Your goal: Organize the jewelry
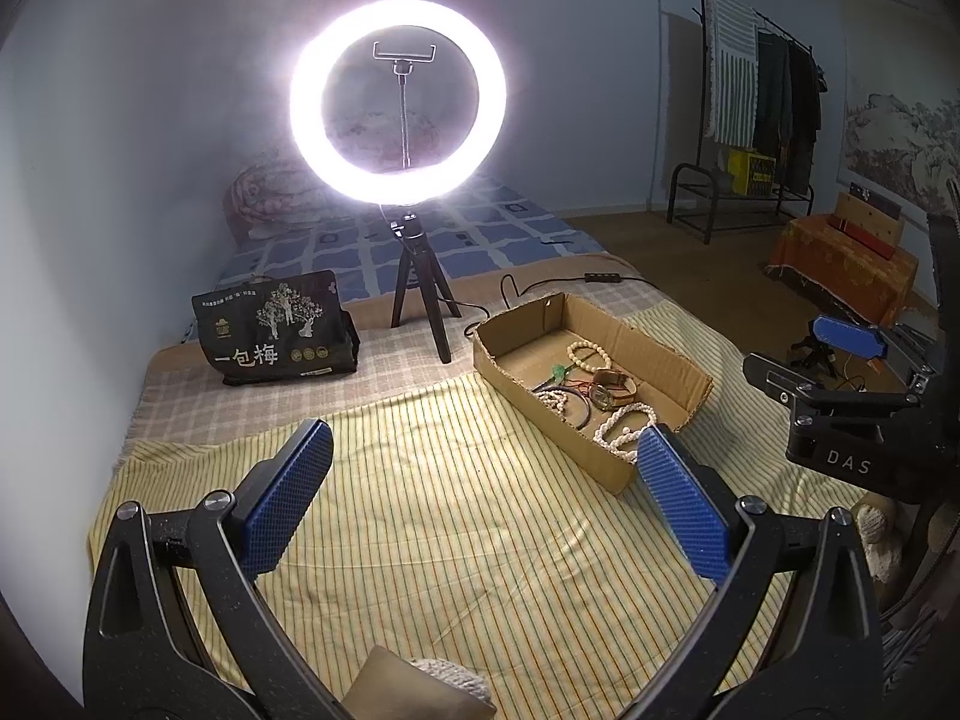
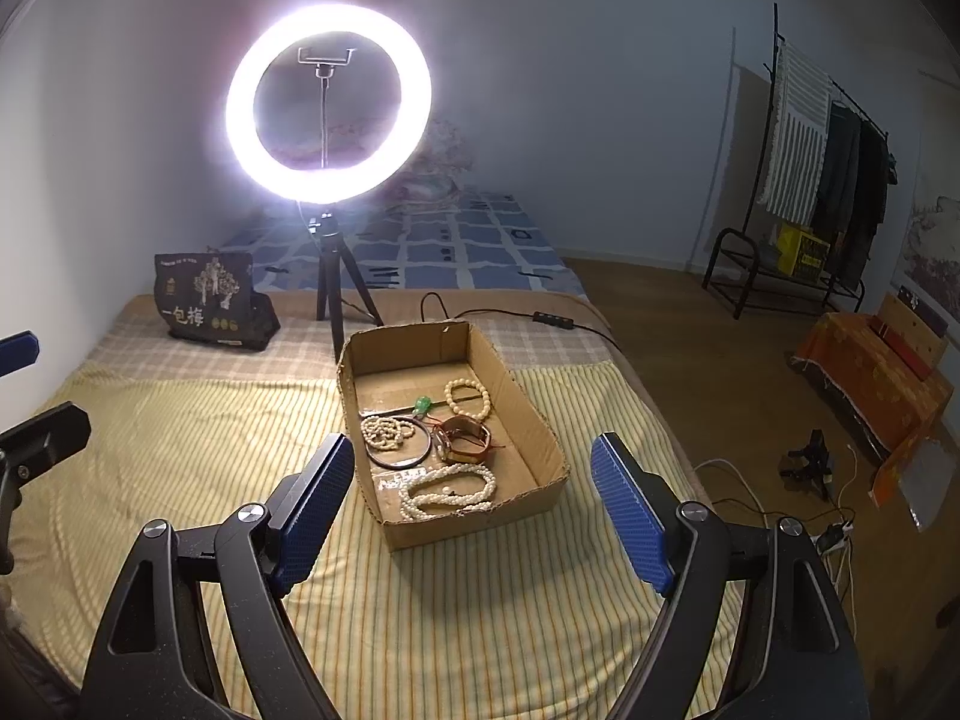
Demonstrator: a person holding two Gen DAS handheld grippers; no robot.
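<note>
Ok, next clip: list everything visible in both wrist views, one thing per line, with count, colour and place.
cardboard box: one, brown, open-topped, on the striped cloth
bead bracelet: one, cream, far end of the box
green pendant: one, green, beside that bracelet
bead strands: several, white, near and left parts of the box
dark bangle: one, black, box middle
watch: one, brown-gold, box middle
striped cloth: one, yellow, over the bed
ring light: one, lit white, on a black tripod behind the box
snack bag: one, black, left of the tripod
clothes rack: one, black, far right
left gripper: blue pads, jaws open, empty
right gripper: blue pads, jaws open, empty
</note>
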